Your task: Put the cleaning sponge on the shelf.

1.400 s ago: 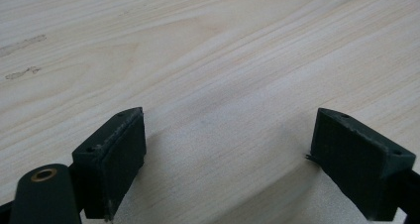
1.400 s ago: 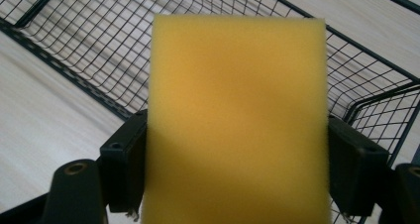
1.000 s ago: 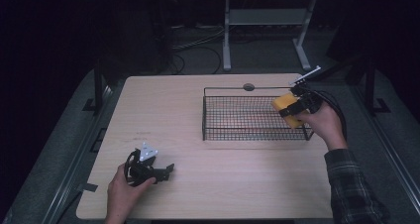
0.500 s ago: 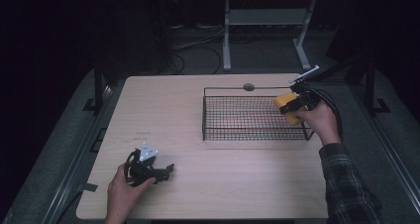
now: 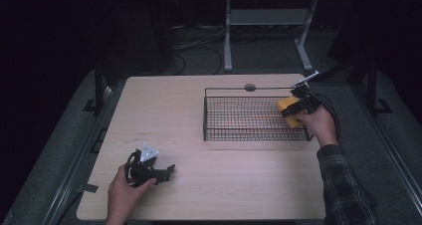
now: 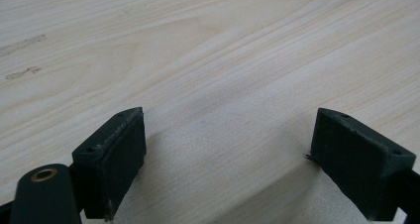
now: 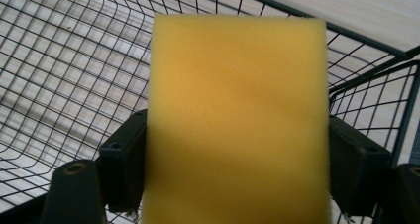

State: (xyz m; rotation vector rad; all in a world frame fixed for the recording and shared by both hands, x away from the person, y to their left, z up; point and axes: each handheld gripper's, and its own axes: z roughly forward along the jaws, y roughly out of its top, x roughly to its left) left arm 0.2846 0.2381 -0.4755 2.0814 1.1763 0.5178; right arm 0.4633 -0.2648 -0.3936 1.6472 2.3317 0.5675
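Sponge: one yellow sponge (image 7: 237,120), clamped between the jaws of the right gripper (image 5: 297,107), hanging inside the right end of the basket, just over its mesh floor.
Basket: one black wire basket (image 5: 234,91) on the table (image 5: 169,110); nothing lies on its floor.
Right claw: grasping the sponge by both side faces.
Left claw: left gripper (image 6: 228,159) released, jaws wide apart over bare wood, near the table's front left corner.
Count: one sponge, one basket, two grippers.

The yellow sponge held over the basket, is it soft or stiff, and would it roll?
Probably soft and light: the sponge looks like porous foam between the right gripper's fingers. Its flat block shape suggests it won't roll in the wire basket.
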